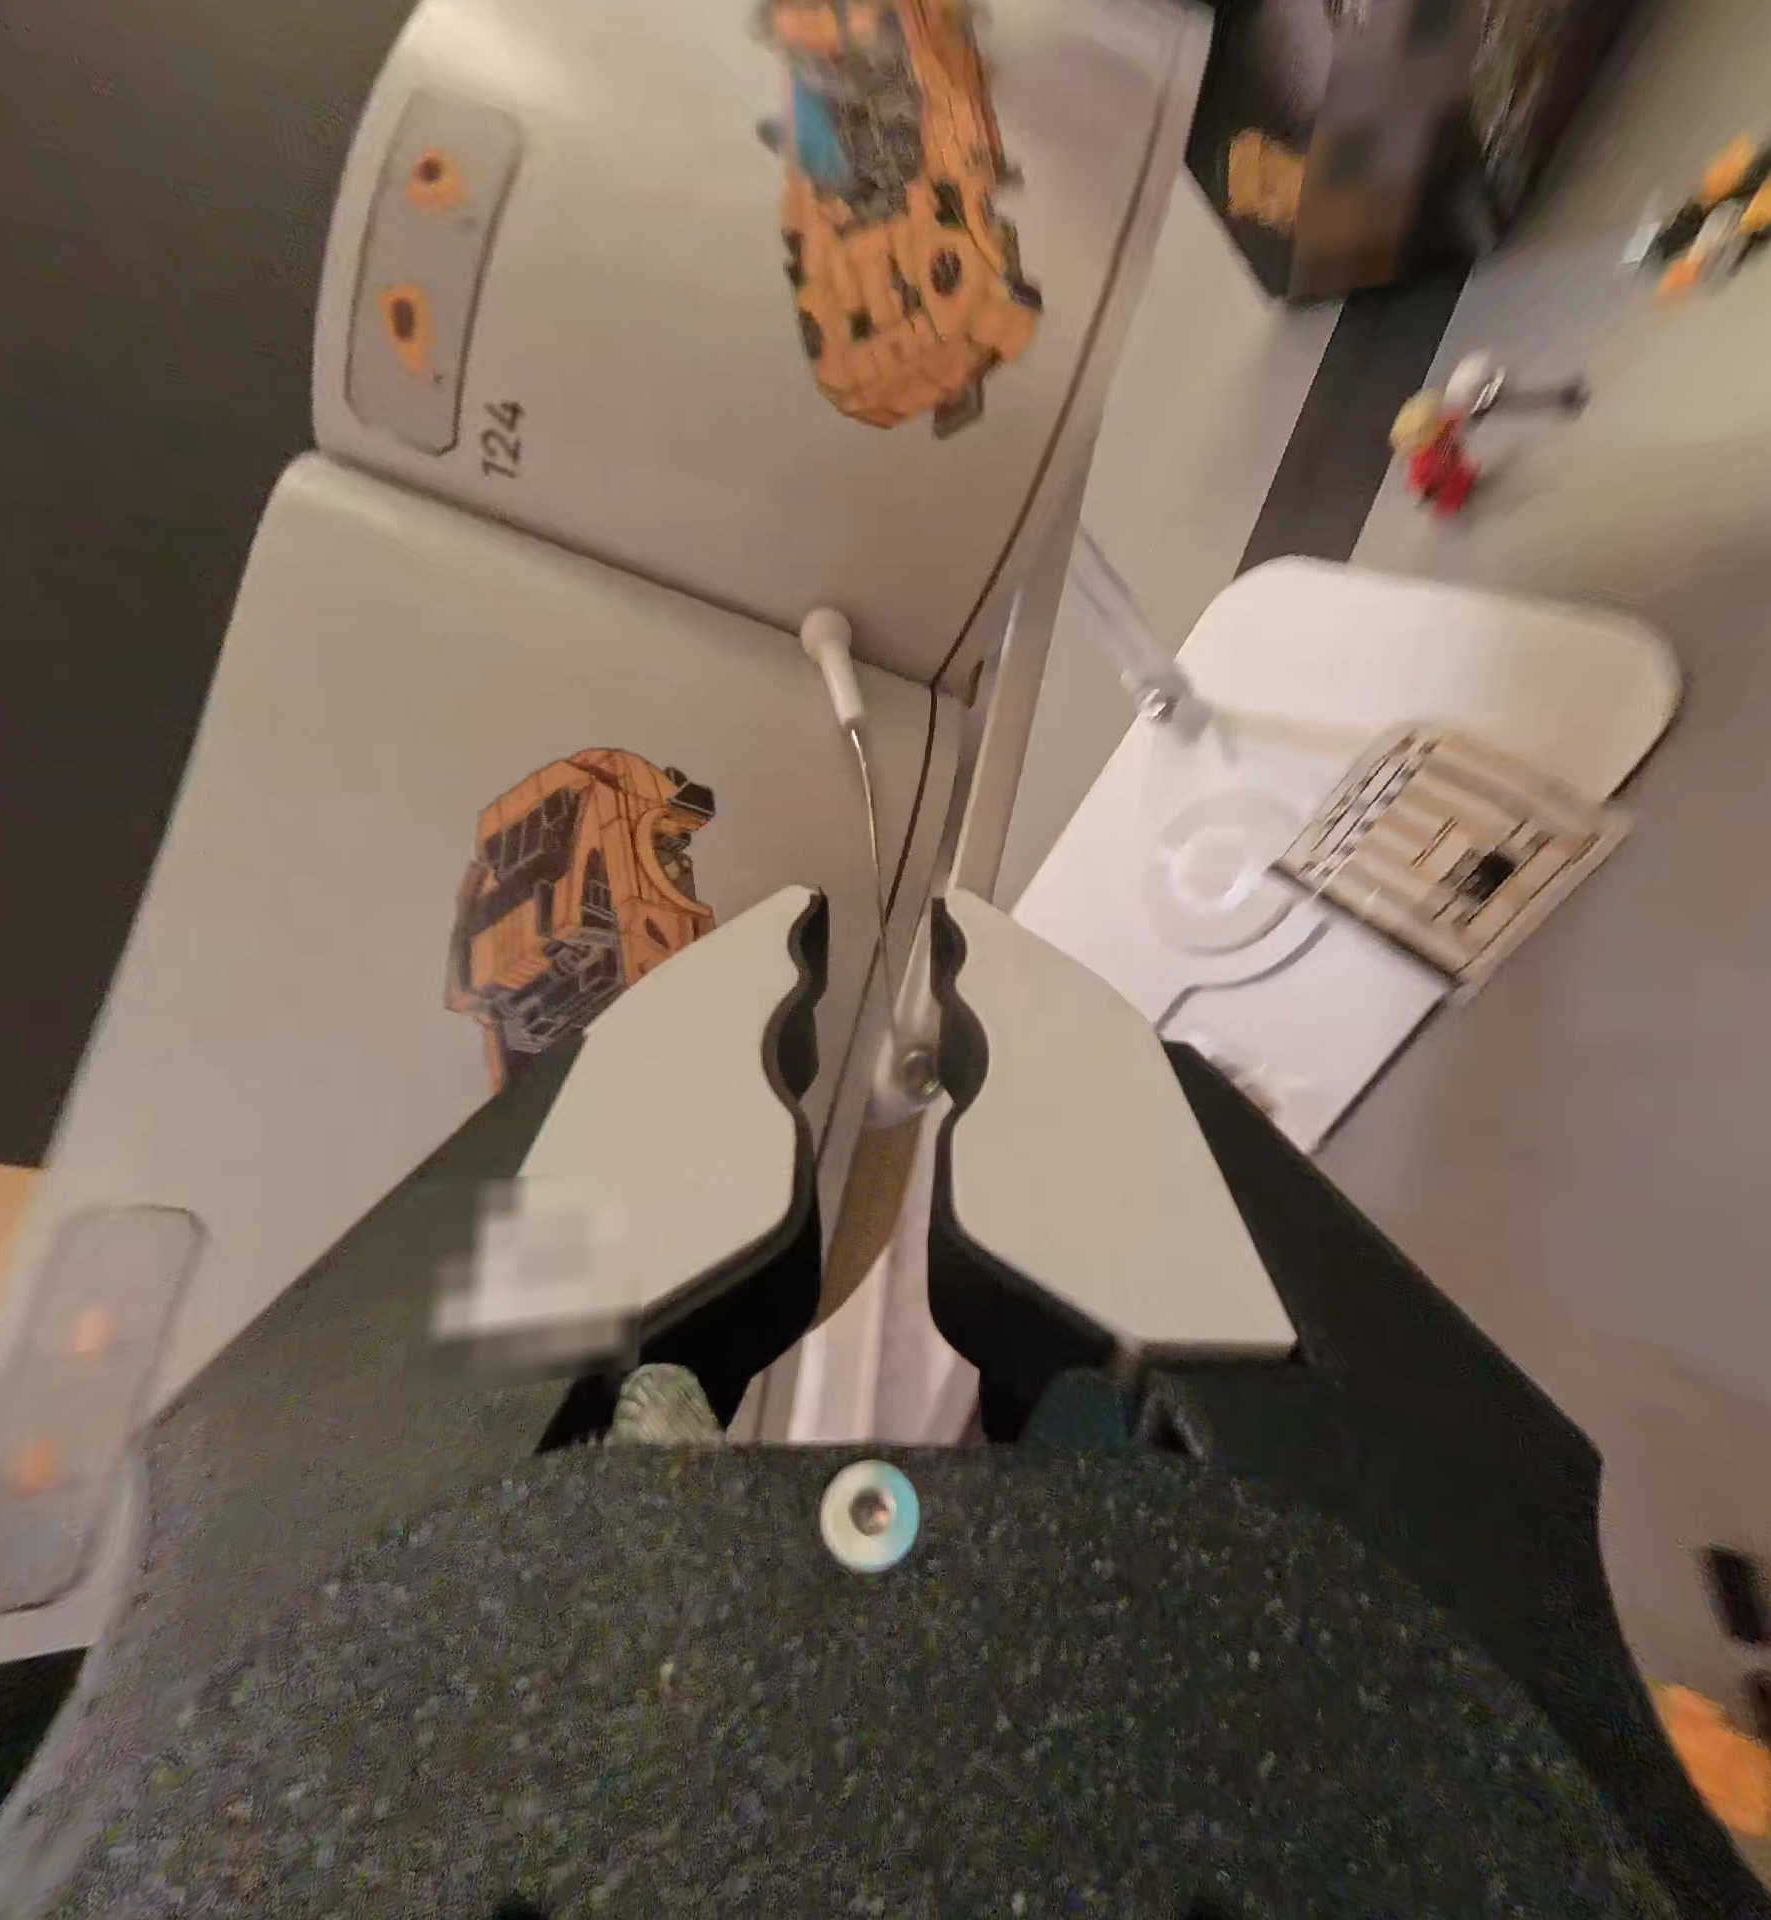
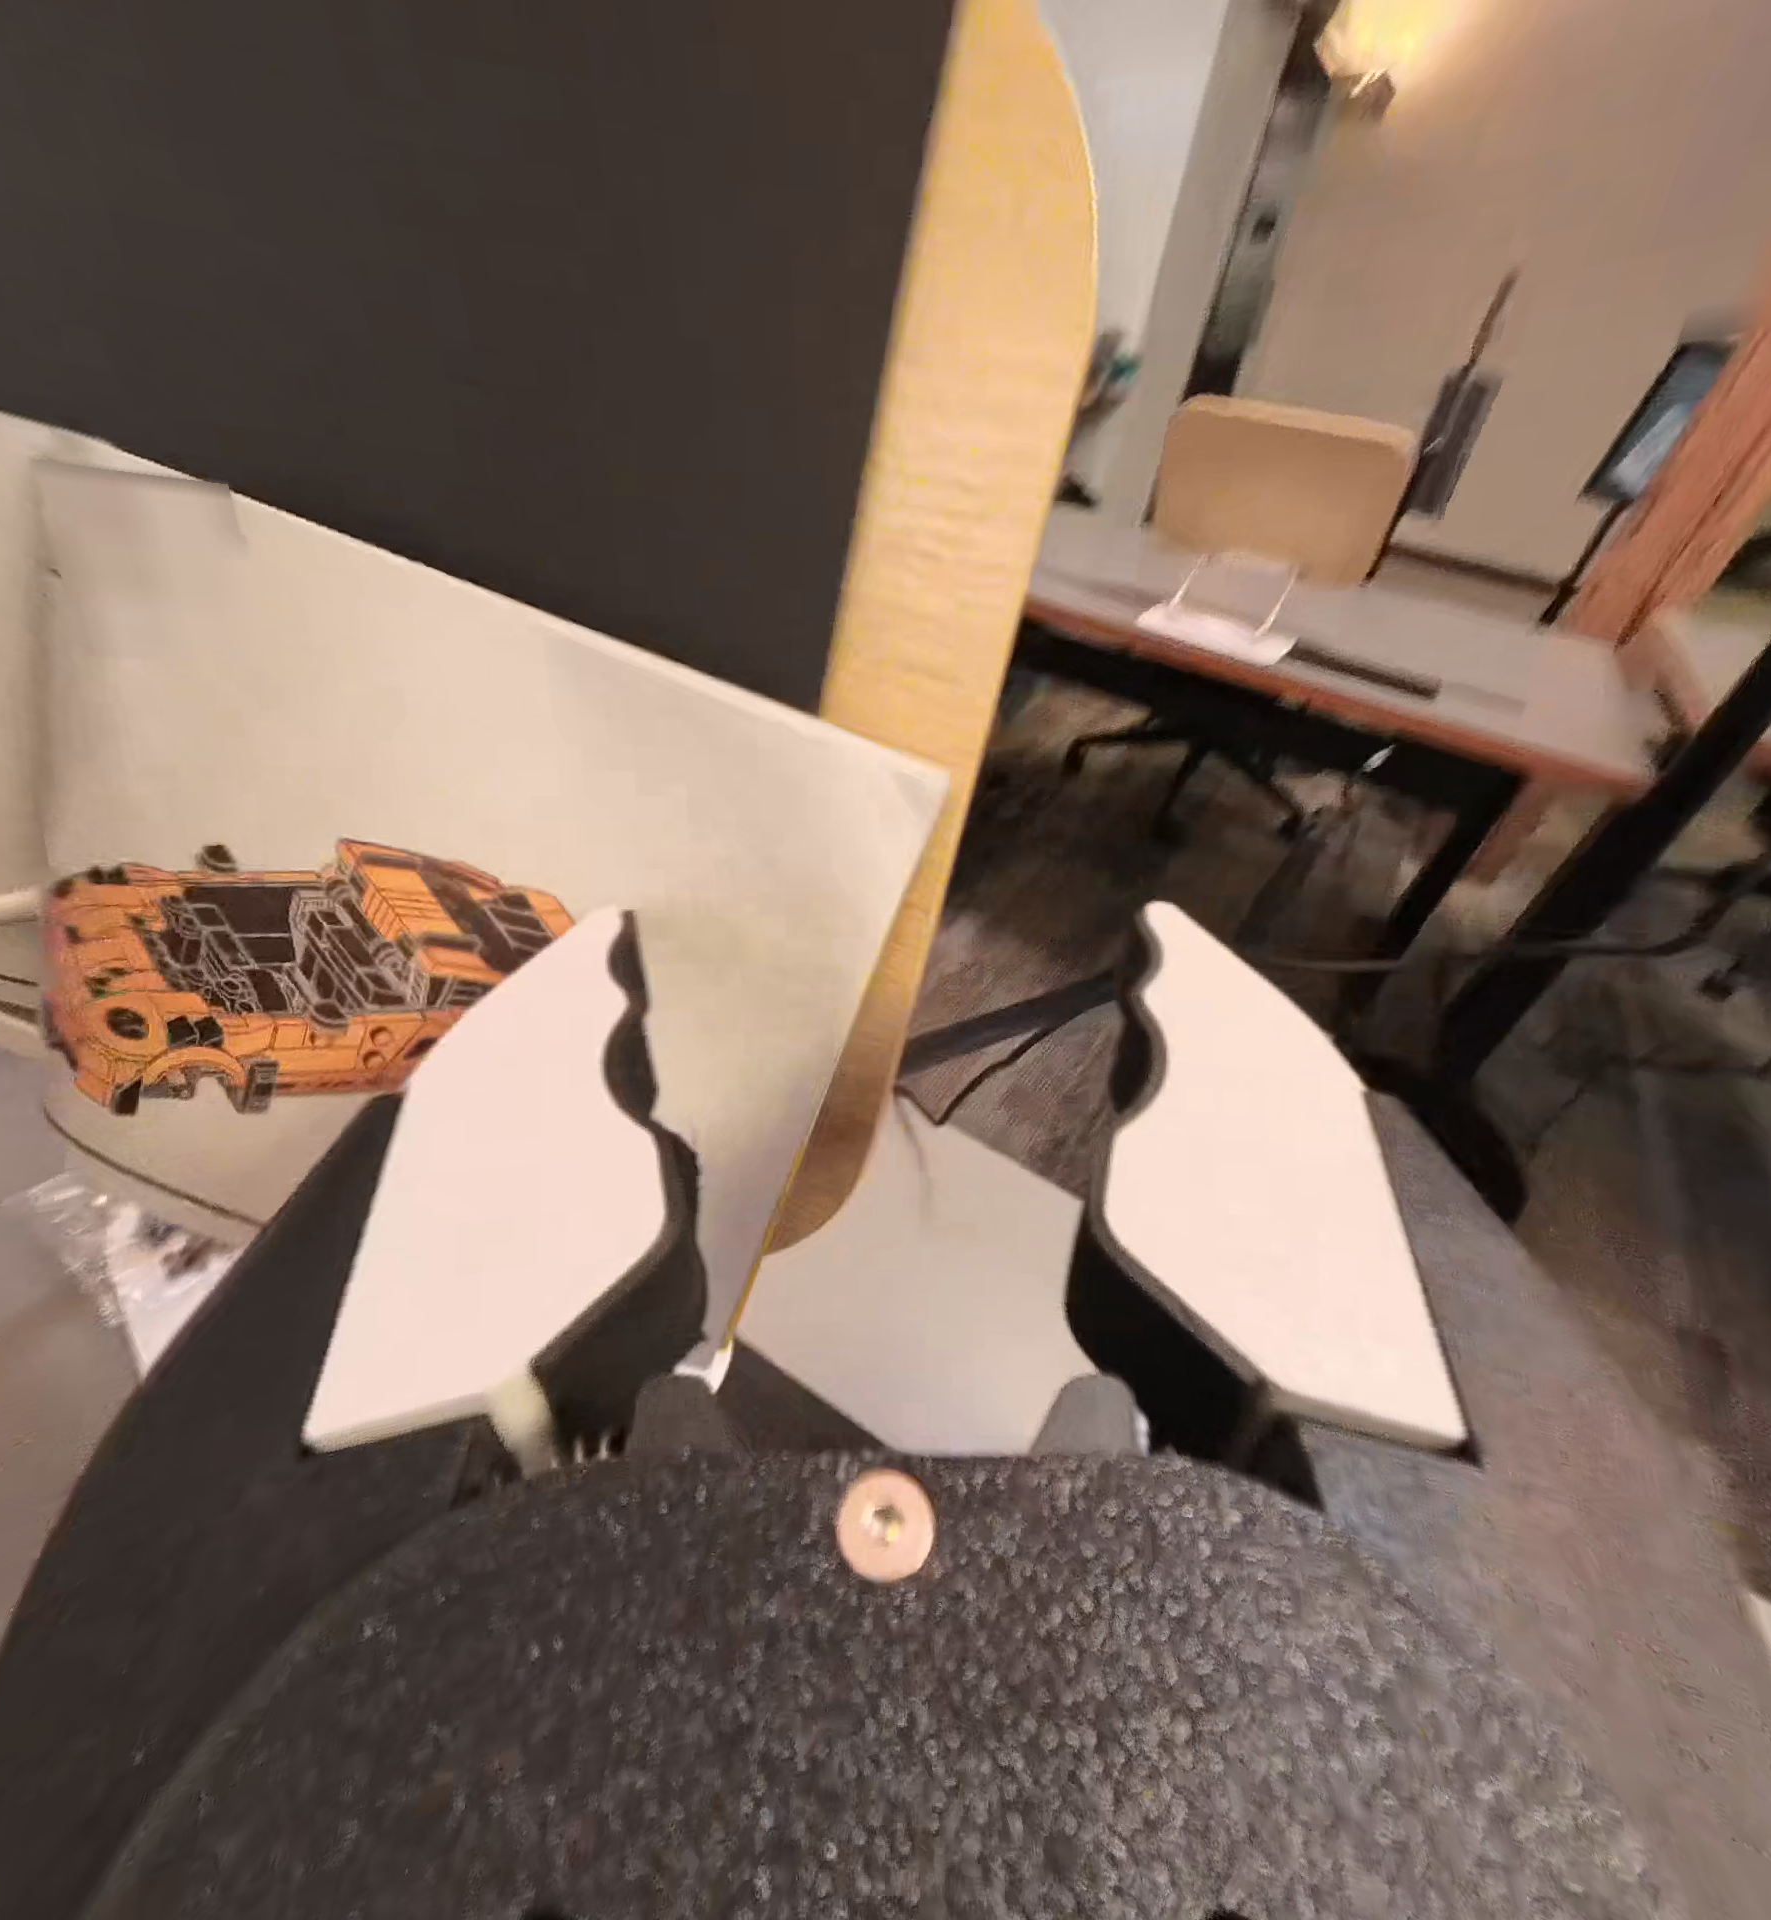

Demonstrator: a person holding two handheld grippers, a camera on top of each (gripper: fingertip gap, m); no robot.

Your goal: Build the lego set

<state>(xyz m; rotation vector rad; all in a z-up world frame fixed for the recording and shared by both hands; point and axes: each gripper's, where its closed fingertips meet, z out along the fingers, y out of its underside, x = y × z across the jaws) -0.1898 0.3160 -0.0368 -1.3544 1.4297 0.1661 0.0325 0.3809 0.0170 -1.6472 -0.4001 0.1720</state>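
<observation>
Grey desk (image 1: pixel 1587 1299) and a dark wall panel frame both views. My left gripper (image 1: pixel 876 914) has its fingers nearly together with nothing clamped; just beyond the tips stands the open instruction booklet (image 1: pixel 652 644), propped on a stand whose wire arm (image 1: pixel 839 675) presses the page. My right gripper (image 2: pixel 886 925) has its fingers well apart, and a loose page corner (image 2: pixel 787 883) of the booklet lies between them, close to the left finger; no pinch yet.

I judge the paper light, limp and easy to crease or tear, best taken at the free outer edge, away from the spine.

Only the left wrist view shows the pieces: a small orange-and-black assembly (image 1: pixel 1722 218) and a red minifigure (image 1: pixel 1437 457), far ahead to the right. Only the right wrist view shows the room with another table and chair (image 2: pixel 1276 499).
</observation>
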